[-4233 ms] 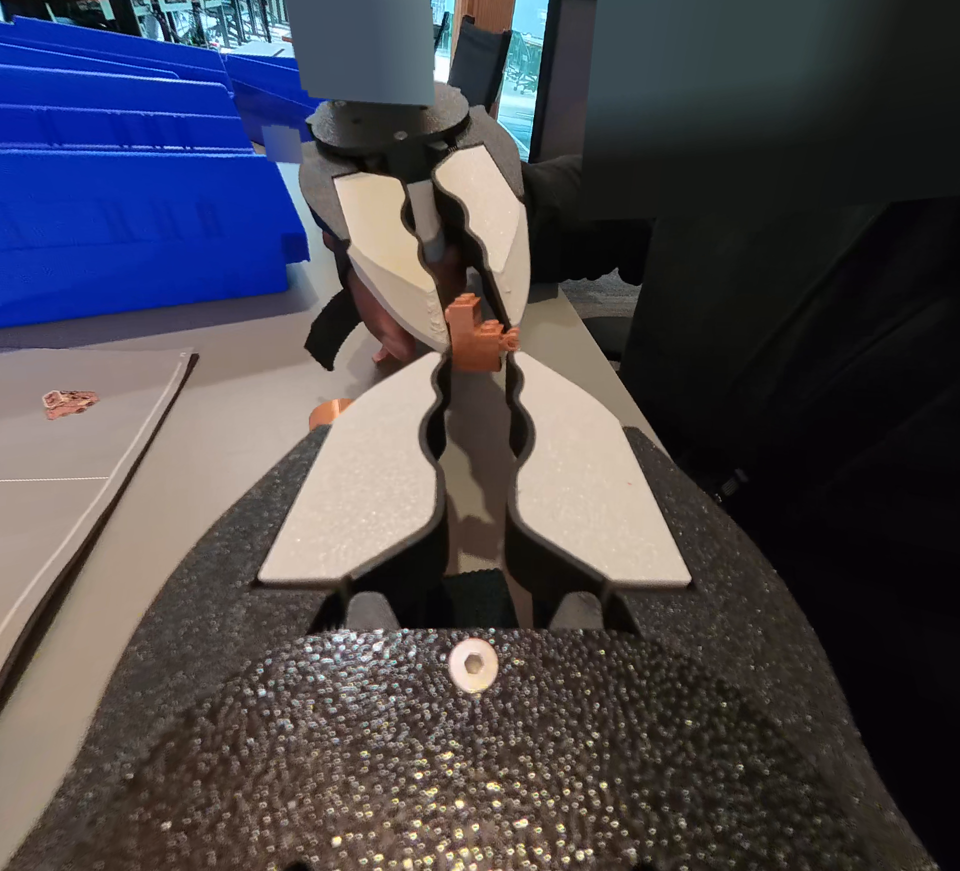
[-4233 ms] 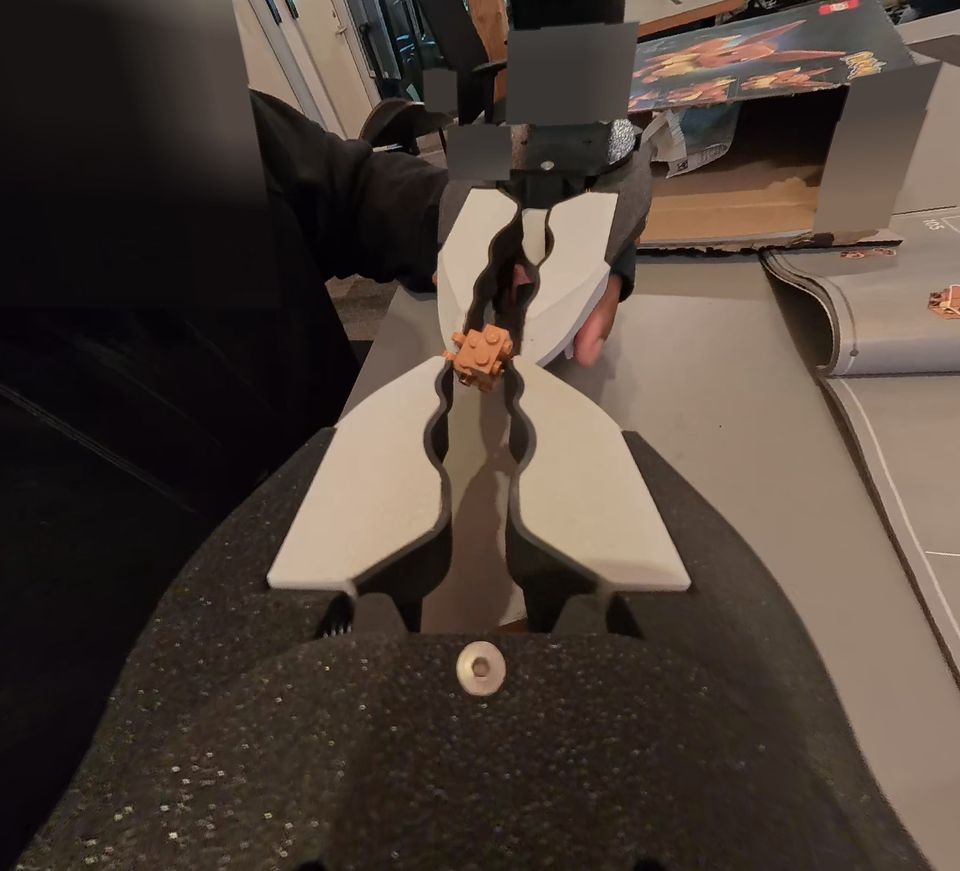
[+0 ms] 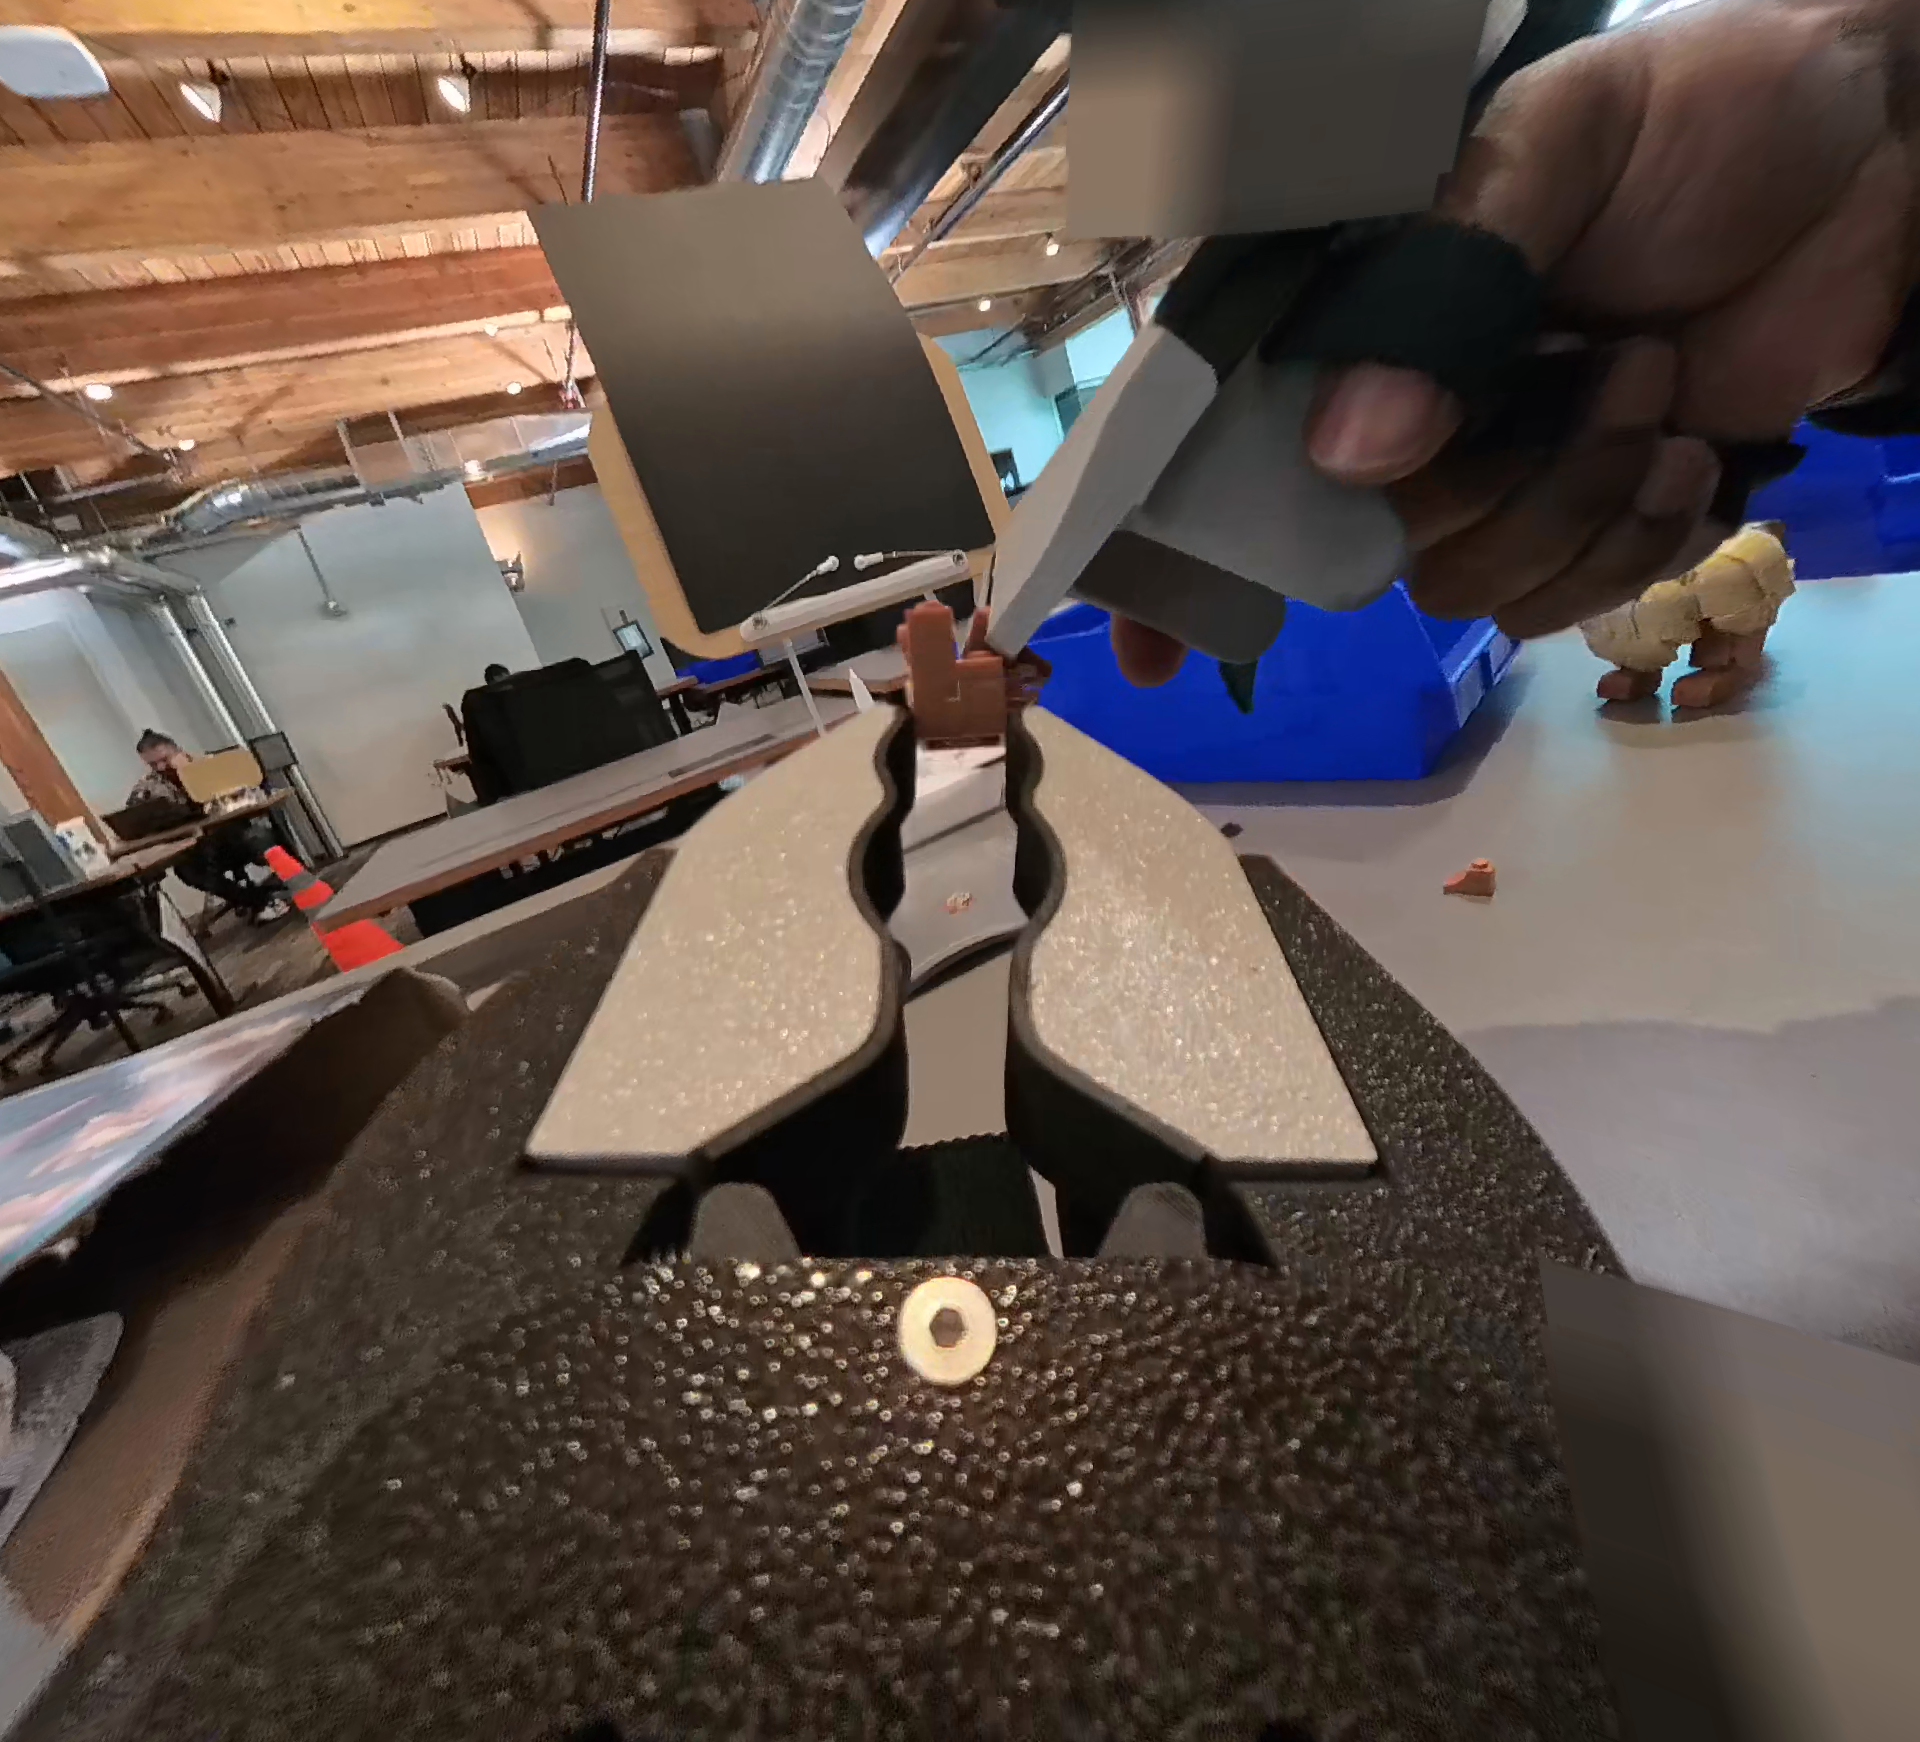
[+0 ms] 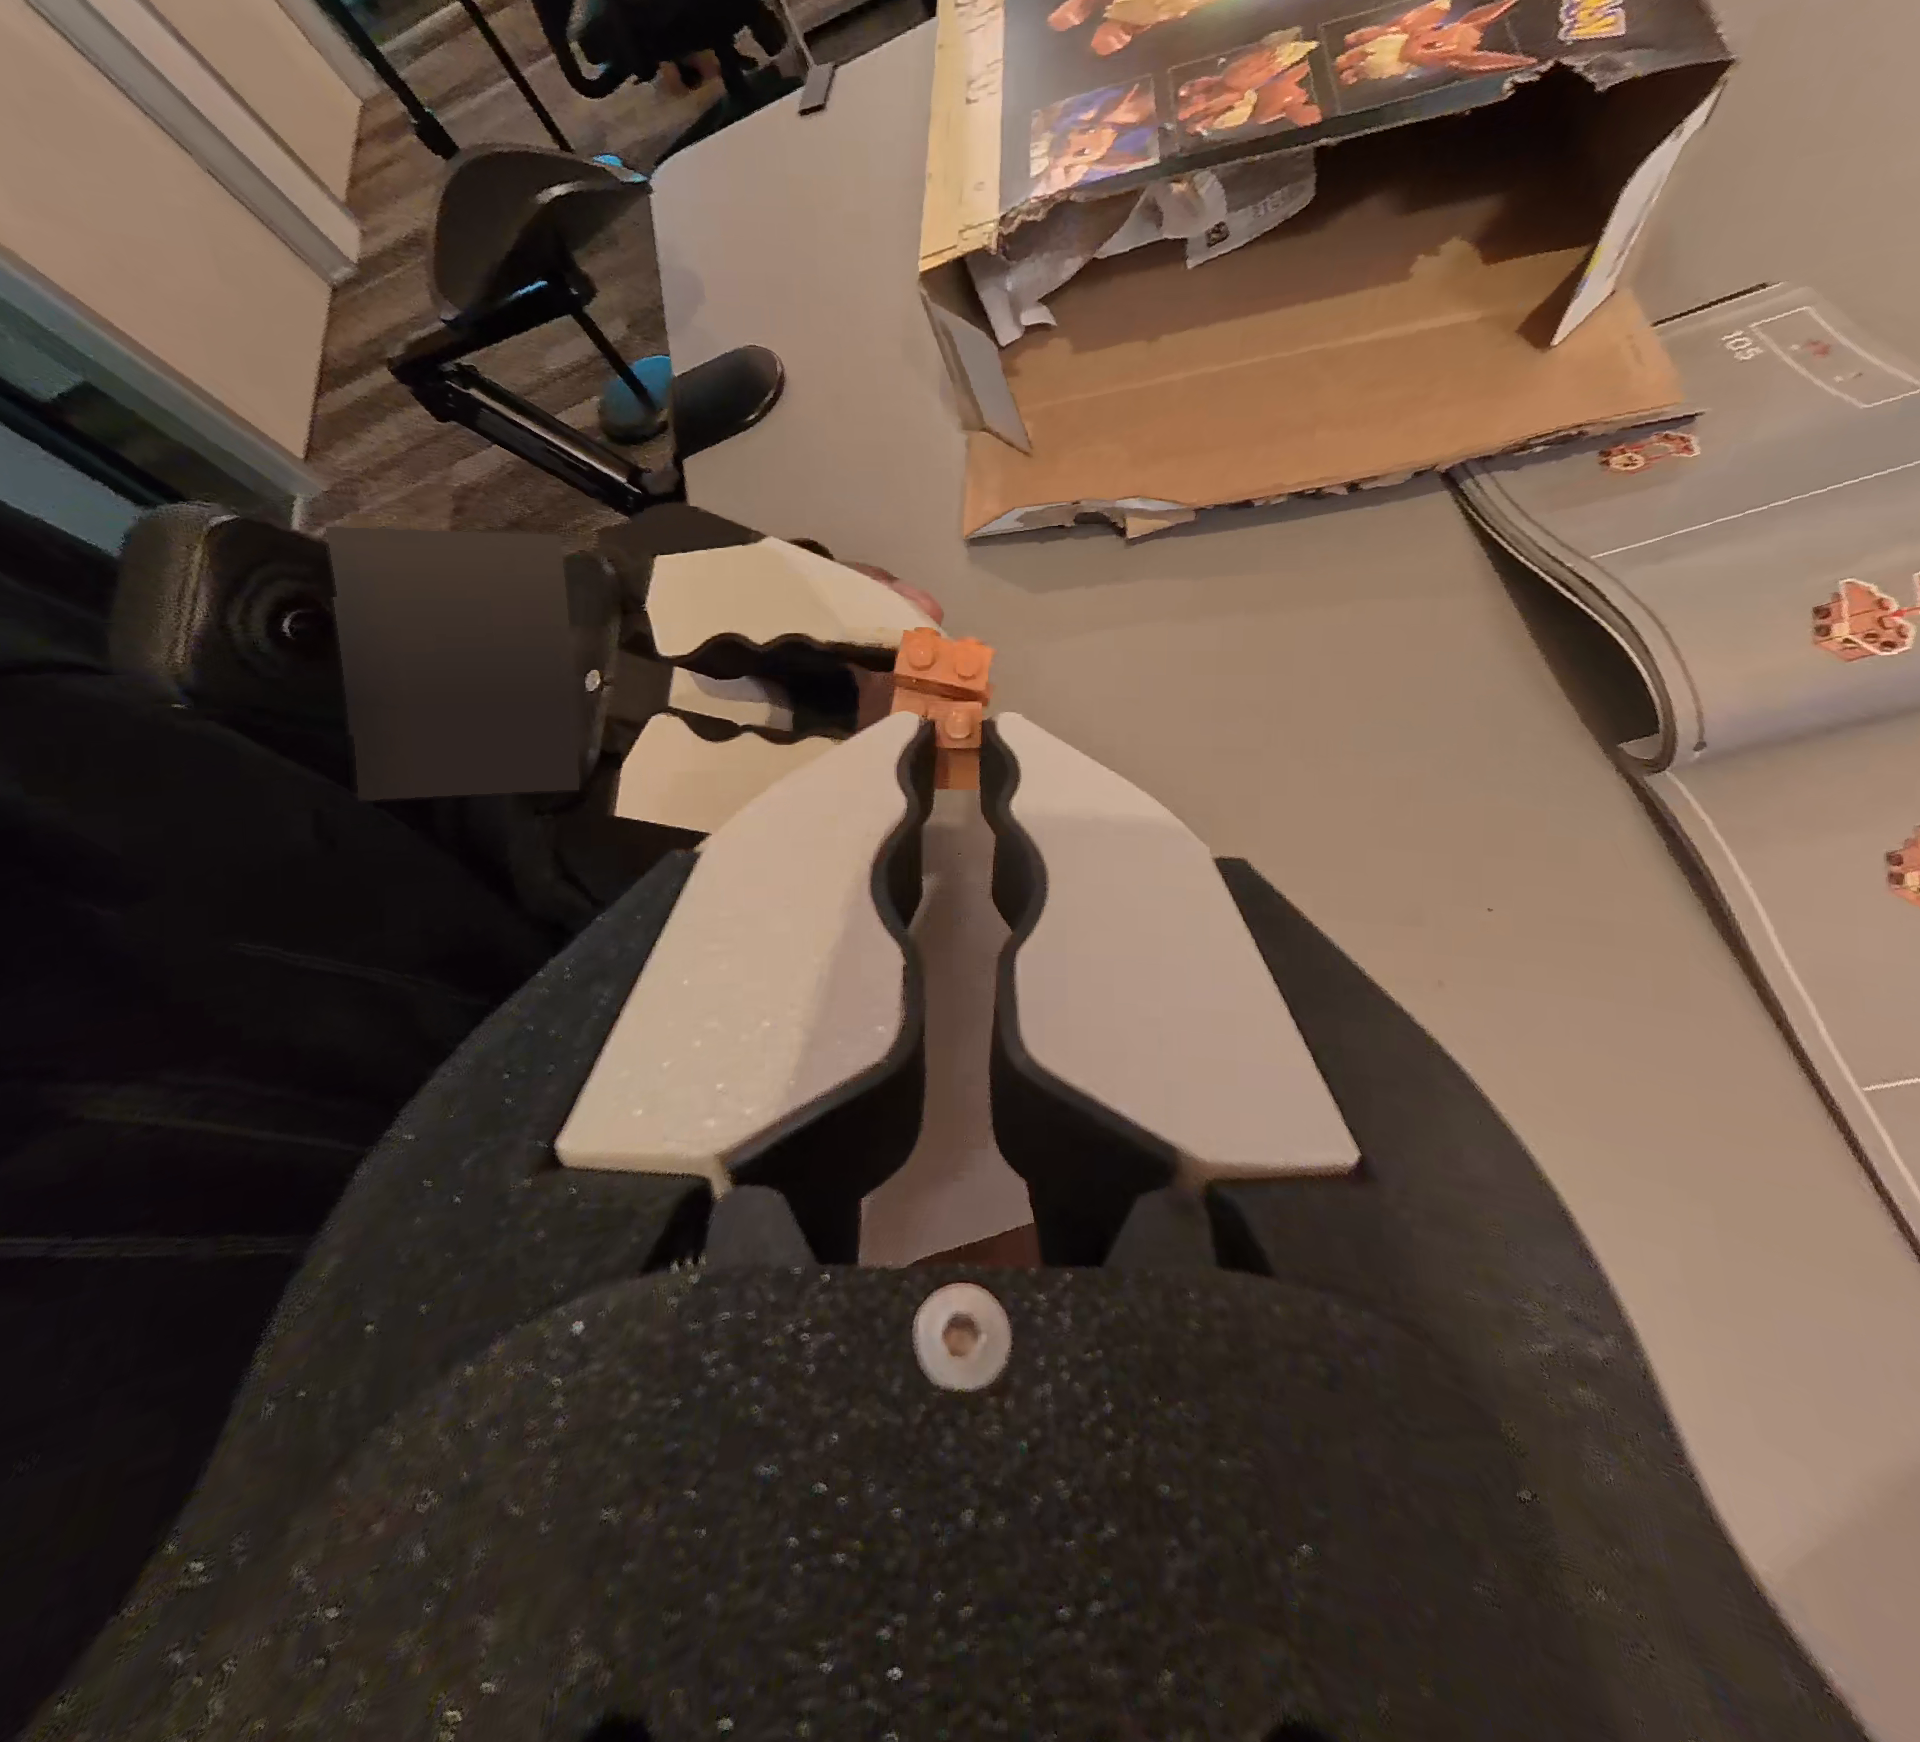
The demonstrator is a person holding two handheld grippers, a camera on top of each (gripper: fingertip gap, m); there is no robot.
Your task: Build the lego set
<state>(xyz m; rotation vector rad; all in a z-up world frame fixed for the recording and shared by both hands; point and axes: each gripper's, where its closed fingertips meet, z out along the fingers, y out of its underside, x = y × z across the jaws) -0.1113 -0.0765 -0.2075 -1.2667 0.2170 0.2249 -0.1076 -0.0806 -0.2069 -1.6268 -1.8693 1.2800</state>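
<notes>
My left gripper (image 3: 961, 726) is shut on a small brown-orange brick assembly (image 3: 954, 679) with a stepped shape and holds it up in the air, tilted toward the ceiling. My right gripper (image 4: 956, 742) is shut on a small one-stud orange brick (image 4: 958, 736) whose front end sits against that assembly (image 4: 943, 666). In the left wrist view the right gripper (image 3: 1003, 638) comes in from the upper right, held by a hand (image 3: 1662, 290). In the right wrist view the left gripper (image 4: 883, 679) comes in from the left. Both are above the grey table (image 4: 1299, 809).
Blue bins (image 3: 1299, 705) and a cream and brown brick model (image 3: 1694, 612) stand on the table, with a loose orange piece (image 3: 1470, 880) nearby. A torn printed cardboard box (image 4: 1299, 134) lies at the back, an open instruction booklet (image 4: 1766, 653) at the right. A chair (image 4: 540, 238) stands beyond the table edge. My left and right fingertips are right by each other.
The grippers faced each other head-on low over the table; now the left one points upward and the right one looks down, meeting at an angle. Both still grip their brick pieces.
</notes>
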